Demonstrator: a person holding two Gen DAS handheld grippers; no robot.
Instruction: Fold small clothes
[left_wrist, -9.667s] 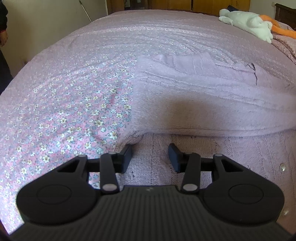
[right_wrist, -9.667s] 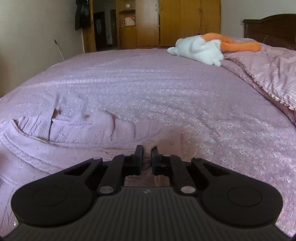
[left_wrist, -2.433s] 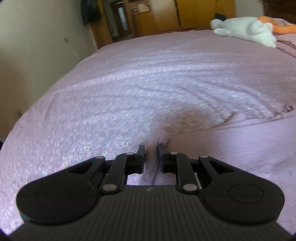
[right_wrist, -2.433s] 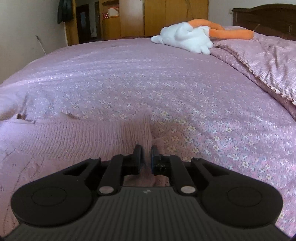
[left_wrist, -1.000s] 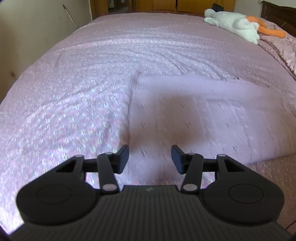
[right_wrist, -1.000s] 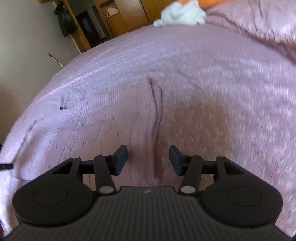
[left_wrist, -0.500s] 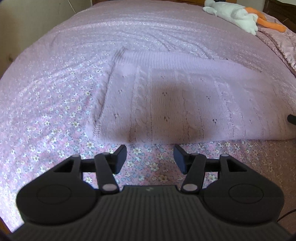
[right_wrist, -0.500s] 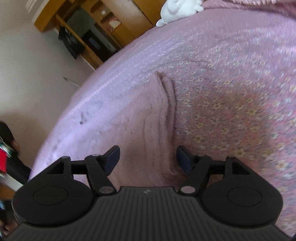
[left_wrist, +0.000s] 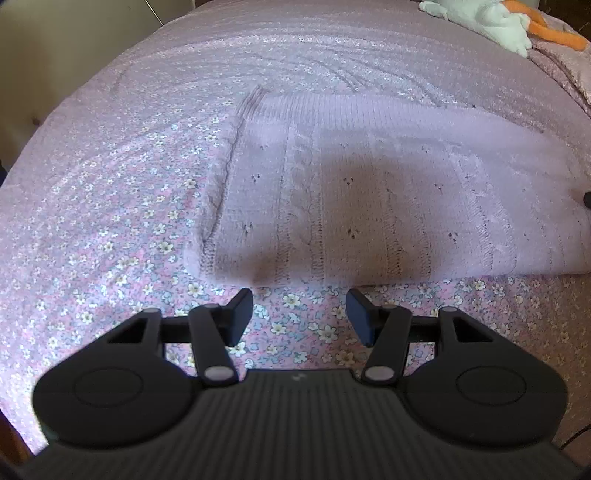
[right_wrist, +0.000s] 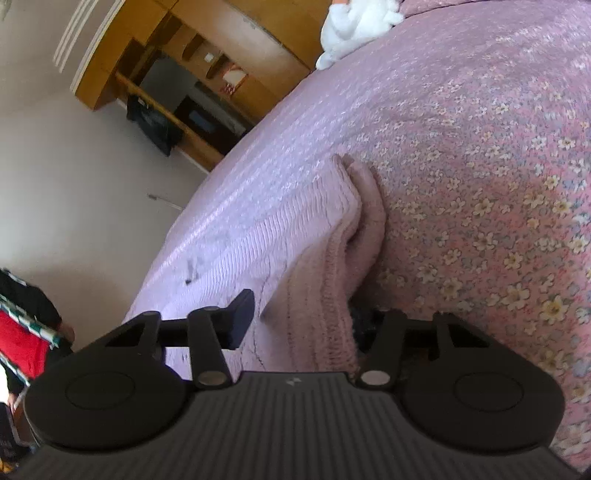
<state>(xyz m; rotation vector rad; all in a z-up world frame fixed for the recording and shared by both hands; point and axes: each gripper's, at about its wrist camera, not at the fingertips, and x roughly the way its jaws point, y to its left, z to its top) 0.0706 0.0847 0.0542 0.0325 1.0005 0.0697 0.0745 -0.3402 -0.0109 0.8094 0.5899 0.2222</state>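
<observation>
Right gripper (right_wrist: 301, 325) straddling the folded pink knit sweater's (left_wrist: 388, 192) right edge; jaws spread, nothing pinched yet.
Left gripper (left_wrist: 299, 314) hovering released just short of the near fold, over the floral bedspread (left_wrist: 110, 229); risk: right inner finger sitting under the layers, likely snagging loose knit or dragging the stack askew.

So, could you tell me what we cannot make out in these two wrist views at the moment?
- Right wrist view: the right gripper is open, but its right finger is mostly hidden behind the sweater edge, so contact is unclear.
- Left wrist view: the sweater's right end is cut off by the frame edge; the left gripper is open.
- Left wrist view: the plush toy is cropped at the top.
- Both views: the sweater's underside lies hidden against the bedspread.
</observation>
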